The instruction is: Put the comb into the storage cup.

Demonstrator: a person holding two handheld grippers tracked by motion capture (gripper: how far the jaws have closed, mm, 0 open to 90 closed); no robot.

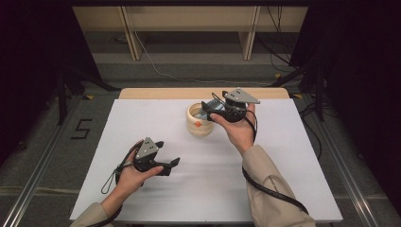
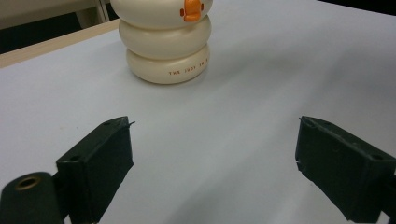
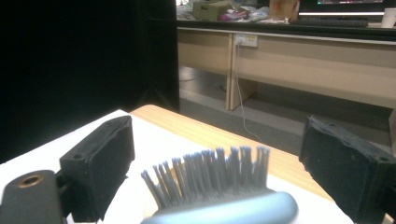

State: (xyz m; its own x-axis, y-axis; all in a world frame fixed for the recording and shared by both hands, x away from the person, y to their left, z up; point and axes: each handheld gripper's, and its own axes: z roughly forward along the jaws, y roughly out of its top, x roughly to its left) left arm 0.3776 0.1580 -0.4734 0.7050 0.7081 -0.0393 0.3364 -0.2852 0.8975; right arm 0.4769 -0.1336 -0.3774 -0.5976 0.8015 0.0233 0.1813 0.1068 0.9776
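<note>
the room [image 1: 198, 56] behind is grey floor with pale wooden desk legs, trailing cables and dark curtains at both sides. the white tabletop [image 1: 156, 198] has a bare wood strip along its far edge. the cream ringed holder [image 1: 199, 120], with an orange mark on its side, stands just beside and below the right gripper [image 1: 213, 105], and ahead of the left gripper [image 1: 174, 163], well apart from it with bare tabletop between. a grey-blue brush [image 3: 219, 196] lies between the right fingers [image 3: 100, 163], bristles up, its head over the holder; those fingers are spread and released, the pads clear of it. the left fingers [image 2: 95, 170] are spread wide, grasping nothing.
</note>
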